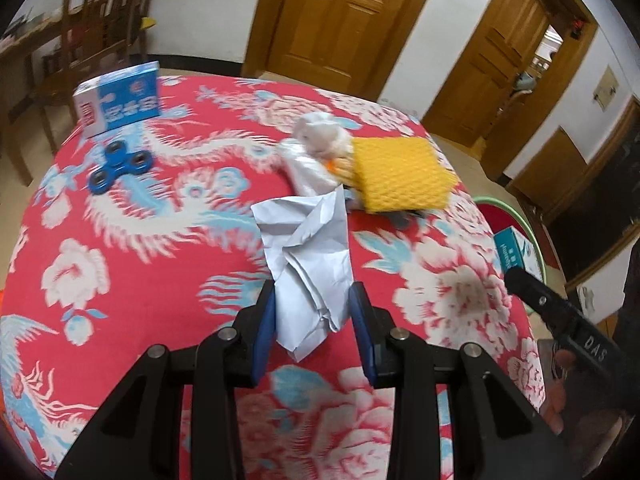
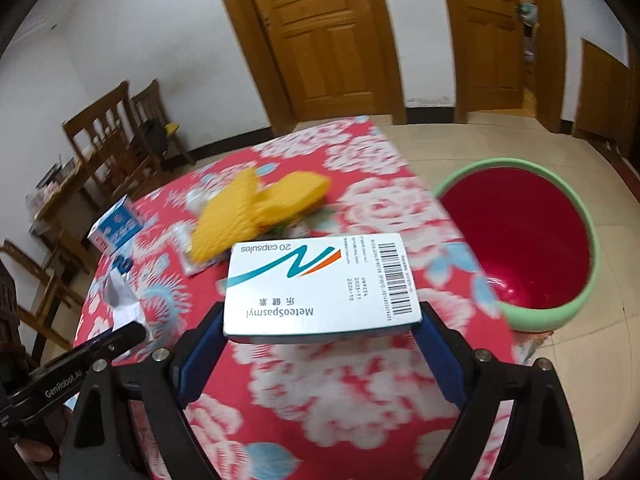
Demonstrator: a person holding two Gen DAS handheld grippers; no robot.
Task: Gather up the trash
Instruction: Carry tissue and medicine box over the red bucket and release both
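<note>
The left gripper [image 1: 314, 308] pinches a crumpled sheet of white paper [image 1: 310, 264] between its blue pads, the paper sticking up and forward past the fingertips; gripping it near its lower end probably keeps the loose folds from slipping out. The right gripper [image 2: 320, 320] clamps a flat white cardboard medicine box with a teal swoosh and a barcode [image 2: 320, 284] across its width, level, the printed face up (a grip that should let it drop cleanly when the fingers spread).

Both pieces of trash hang above the red floral tablecloth [image 1: 140, 248]. Ahead of the left fingers lie a yellow foam mesh sleeve [image 1: 400, 174], a wad of white plastic wrap [image 1: 316, 136], a blue fidget spinner [image 1: 120, 166] and a blue-and-white carton [image 1: 120, 104].

Only the right wrist view shows the whole red basin with a pale green rim [image 2: 516, 316], ahead and to the right of the right fingers, on the floor beside the table and seemingly the bin. The left view catches just a sliver of it, but alone shows the spinner clearly.
</note>
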